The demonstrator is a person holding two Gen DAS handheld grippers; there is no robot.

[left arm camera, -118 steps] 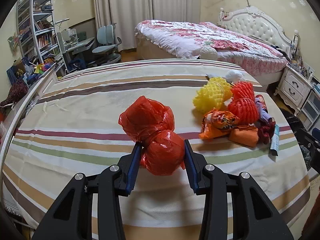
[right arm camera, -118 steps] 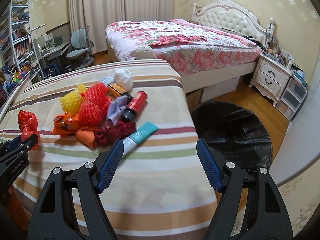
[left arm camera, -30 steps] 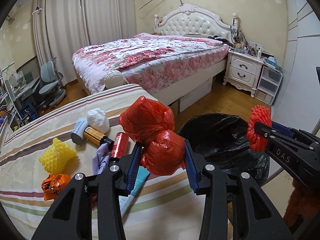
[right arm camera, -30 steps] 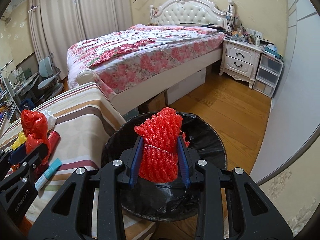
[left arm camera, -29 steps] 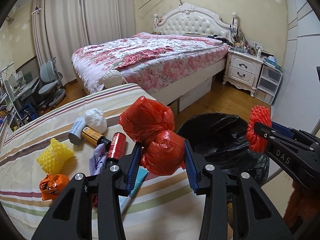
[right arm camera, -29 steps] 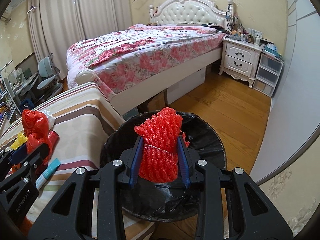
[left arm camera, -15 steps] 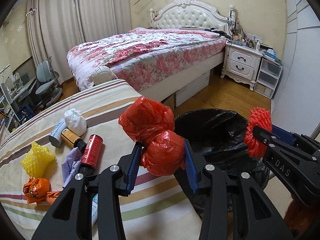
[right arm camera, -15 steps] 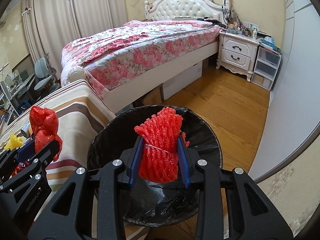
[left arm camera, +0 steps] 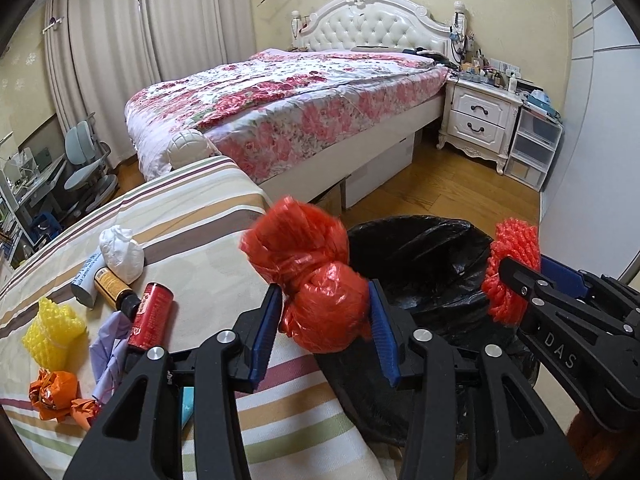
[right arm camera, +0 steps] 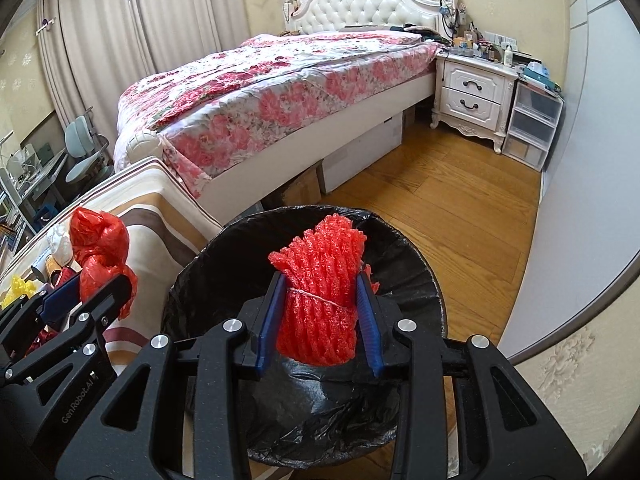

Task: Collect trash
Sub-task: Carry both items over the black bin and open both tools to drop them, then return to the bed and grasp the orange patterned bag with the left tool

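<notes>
My left gripper (left arm camera: 324, 320) is shut on a knotted red plastic bag (left arm camera: 312, 276) and holds it over the striped bed's right edge, beside the black-lined trash bin (left arm camera: 420, 248). My right gripper (right arm camera: 318, 320) is shut on a red foam net (right arm camera: 320, 292) and holds it above the bin's opening (right arm camera: 224, 268). The right gripper and its net also show in the left wrist view (left arm camera: 512, 272). The left gripper with the bag shows in the right wrist view (right arm camera: 96, 256).
On the striped bed (left arm camera: 192, 216) lie a red can (left arm camera: 152, 316), a brown bottle (left arm camera: 114, 288), a white wad (left arm camera: 120, 250), a yellow foam net (left arm camera: 54, 330), an orange wrapper (left arm camera: 52, 390) and a purple cloth (left arm camera: 110, 352). A floral bed (left arm camera: 288, 96), nightstand (left arm camera: 480, 120) and wood floor (right arm camera: 460, 208) lie beyond.
Both grippers have swung right from the striped bed to the bin. The bin looms larger under the right gripper. Both keep hold of their loads.
</notes>
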